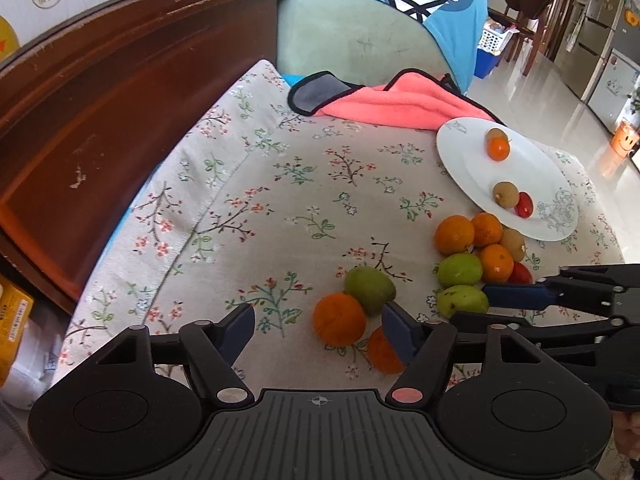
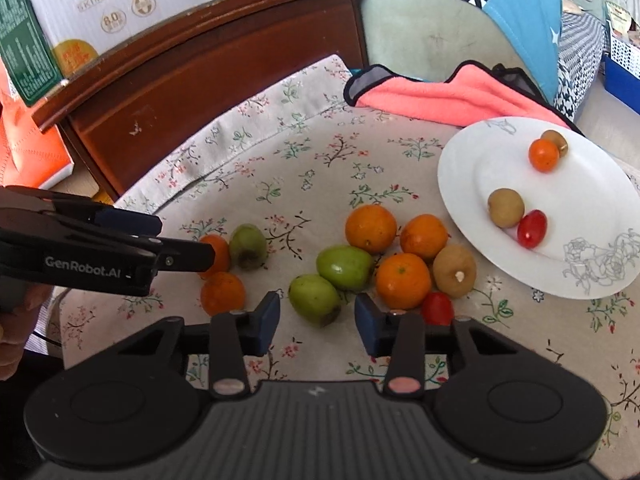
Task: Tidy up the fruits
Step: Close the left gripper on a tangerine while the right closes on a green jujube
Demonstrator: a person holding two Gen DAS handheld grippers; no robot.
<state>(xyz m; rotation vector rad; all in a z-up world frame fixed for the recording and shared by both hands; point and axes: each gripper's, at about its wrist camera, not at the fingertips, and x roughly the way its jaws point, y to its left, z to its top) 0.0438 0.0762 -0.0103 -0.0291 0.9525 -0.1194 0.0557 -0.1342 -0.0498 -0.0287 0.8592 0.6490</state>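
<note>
Both grippers hang with jaws apart and empty, the right gripper [image 2: 316, 322] lined up on a green fruit [image 2: 315, 299] at lower centre, where packed oranges [image 2: 403, 275] could be nudged and roll off the tilted white plate's [image 2: 460, 184] side.

Your work surface is covered by a floral cloth [image 1: 280, 184]. Behind it on the left you have a scratched dark wooden cabinet [image 1: 120, 92] with a skim milk carton [image 2: 132, 4] on top. Straight ahead sits a pale green chair back [image 1: 352, 36] draped with blue fabric [image 1: 452, 4]. To your right, the glossy tiled floor [image 1: 552, 92] reflects bright daylight, leading past a wooden chair [image 1: 528, 4] and a white basket [image 1: 496, 42] toward a refrigerator [image 1: 612, 28].
</note>
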